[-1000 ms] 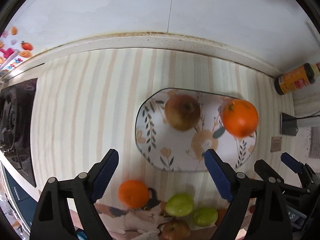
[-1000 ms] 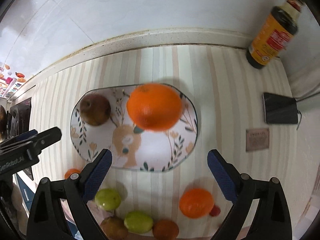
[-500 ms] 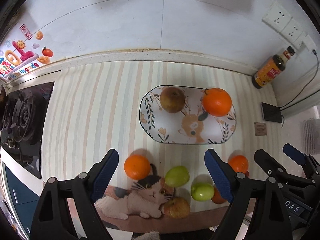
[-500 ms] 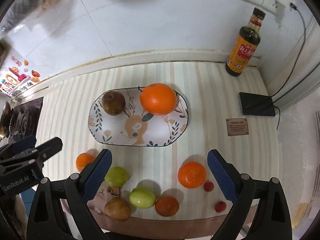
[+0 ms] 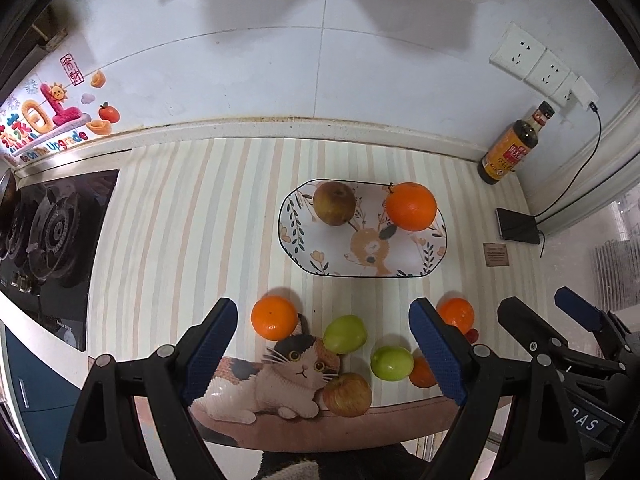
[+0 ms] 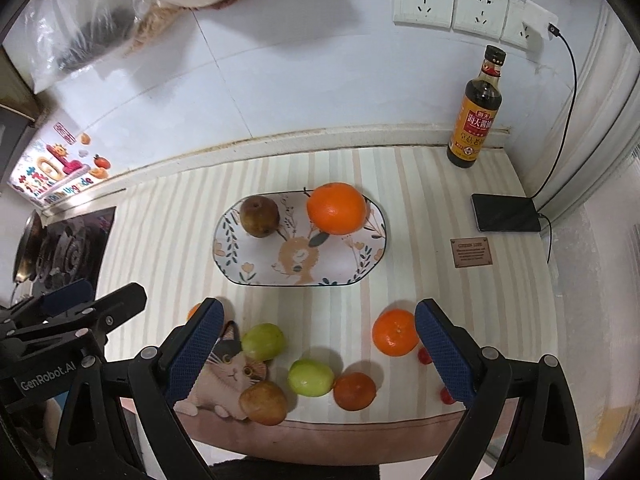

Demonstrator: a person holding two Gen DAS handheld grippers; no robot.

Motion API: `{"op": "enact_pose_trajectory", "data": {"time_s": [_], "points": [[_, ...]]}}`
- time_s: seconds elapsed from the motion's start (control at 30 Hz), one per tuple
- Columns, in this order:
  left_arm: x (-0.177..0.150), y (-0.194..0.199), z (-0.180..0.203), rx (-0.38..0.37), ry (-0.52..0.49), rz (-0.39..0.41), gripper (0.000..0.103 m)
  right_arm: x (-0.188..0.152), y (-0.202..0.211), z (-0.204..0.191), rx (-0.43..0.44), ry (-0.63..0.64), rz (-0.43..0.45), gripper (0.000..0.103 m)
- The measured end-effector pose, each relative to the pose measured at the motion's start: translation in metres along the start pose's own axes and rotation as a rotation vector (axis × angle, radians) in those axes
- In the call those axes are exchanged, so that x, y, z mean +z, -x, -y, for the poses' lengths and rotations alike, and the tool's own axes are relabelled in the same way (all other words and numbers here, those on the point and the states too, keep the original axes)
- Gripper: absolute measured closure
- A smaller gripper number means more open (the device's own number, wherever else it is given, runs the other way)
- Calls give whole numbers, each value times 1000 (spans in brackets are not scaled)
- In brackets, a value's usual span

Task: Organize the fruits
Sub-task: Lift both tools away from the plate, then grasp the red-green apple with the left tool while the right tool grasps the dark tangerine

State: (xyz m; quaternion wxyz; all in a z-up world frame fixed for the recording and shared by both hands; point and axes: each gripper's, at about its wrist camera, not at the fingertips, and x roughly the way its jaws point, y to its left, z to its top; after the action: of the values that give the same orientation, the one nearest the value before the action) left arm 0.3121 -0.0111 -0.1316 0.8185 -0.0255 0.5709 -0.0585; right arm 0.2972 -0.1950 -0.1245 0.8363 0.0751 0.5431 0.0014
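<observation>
Plate (image 6: 362,258): holds brown pear (image 6: 259,216) and large orange (image 6: 337,208). Loose on table (image 6: 160,240): mandarin (image 6: 395,332), green fruits (image 6: 311,377), second pear (image 6: 263,403). Left gripper (image 5: 324,354) and right gripper (image 6: 316,348): both spread wide, empty, held above the loose fruit.
Risk: round fruit near the front edge could roll off if nudged.
Writing: "GenRobot.AI" on left gripper; "Upgrade" wall sticker (image 5: 52,120); soy sauce bottle (image 6: 476,120), Chinese label
</observation>
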Motion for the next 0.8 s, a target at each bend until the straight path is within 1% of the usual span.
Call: {"op": "enact_pose_trajectory", "data": {"time_s": [0.07,0.17,0.23,0.27,0.33,0.4,0.5,0.6,0.7,0.73,0.8], "points": [[-3,3,-3,-3,7,8,15,-4,5,-1,14,-5,10,1],[-9,1,-5,3,8,7,15,-11,7,1,29,-18,10,1],[-15,-7,-6,9,-1,-21,10,-17,3,6,43,-35,-4,1],[-19,-12,-6,12,-4,-34,5,-20,0,8,45,-39,-12,1],[-31,-26,-5,12,-10,-75,4,-30,-11,14,50,-50,-47,1],[-45,-44,-3,7,-18,-128,4,-42,-27,23,55,-67,-98,1],[-70,-81,7,-13,-41,-251,4,-61,-53,40,75,-108,-176,1],[-95,-124,14,-44,-13,-392,4,-80,-80,58,79,-149,-244,1],[-113,-160,14,-80,68,-494,4,-96,-101,73,75,-180,-294,1],[-116,-171,11,-108,117,-521,4,-99,-107,78,85,-192,-305,1],[-121,-187,6,-135,197,-556,5,-107,-120,86,104,-220,-332,1]]}}
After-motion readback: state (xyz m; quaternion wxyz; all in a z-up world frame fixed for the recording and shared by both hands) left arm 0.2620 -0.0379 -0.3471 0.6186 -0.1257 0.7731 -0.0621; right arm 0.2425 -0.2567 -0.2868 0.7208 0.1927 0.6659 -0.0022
